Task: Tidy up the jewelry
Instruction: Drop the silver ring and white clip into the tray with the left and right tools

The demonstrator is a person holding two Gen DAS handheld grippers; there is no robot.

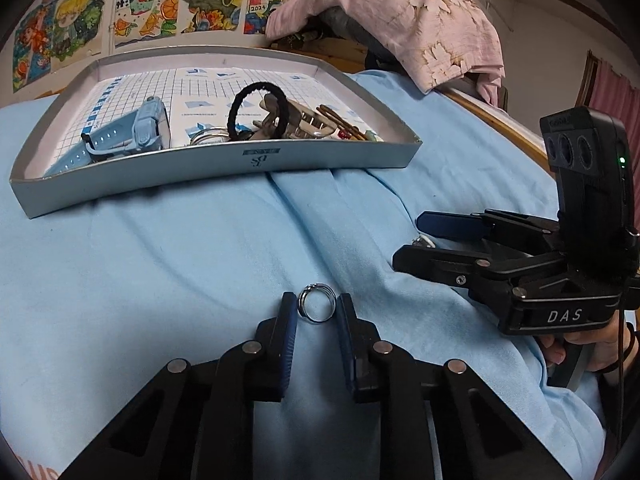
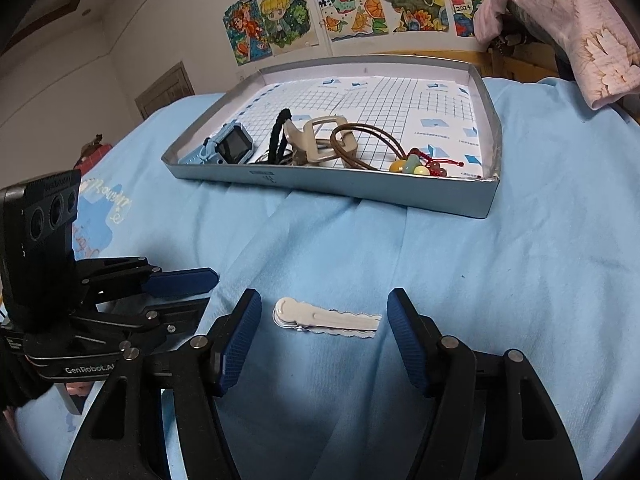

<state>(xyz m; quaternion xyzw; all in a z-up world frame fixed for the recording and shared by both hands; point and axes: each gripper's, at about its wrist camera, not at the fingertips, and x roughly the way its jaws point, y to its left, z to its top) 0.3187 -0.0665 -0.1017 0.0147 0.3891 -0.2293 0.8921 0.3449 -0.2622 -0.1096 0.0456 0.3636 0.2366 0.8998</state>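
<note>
A round metal ring [image 1: 315, 309] is flanked, untouched, by the left gripper's [image 1: 316, 312] narrowly parted ribbed pads; a scalloped white hair clip [image 2: 326, 317] is framed on blue cloth [image 2: 500, 280] by the right gripper's [image 2: 324, 312] wide jaws; both are seen near the grey tray [image 1: 224, 168].

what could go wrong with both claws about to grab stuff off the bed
1. The ring lies between the left claw's open fingers on soft cloth; closing may flick it away or pinch fabric.
2. The flat clip lies across the right claw's gap, so the fingers may slide over it.
3. The claws sit close together and could bump when lifting toward the tray.
</note>
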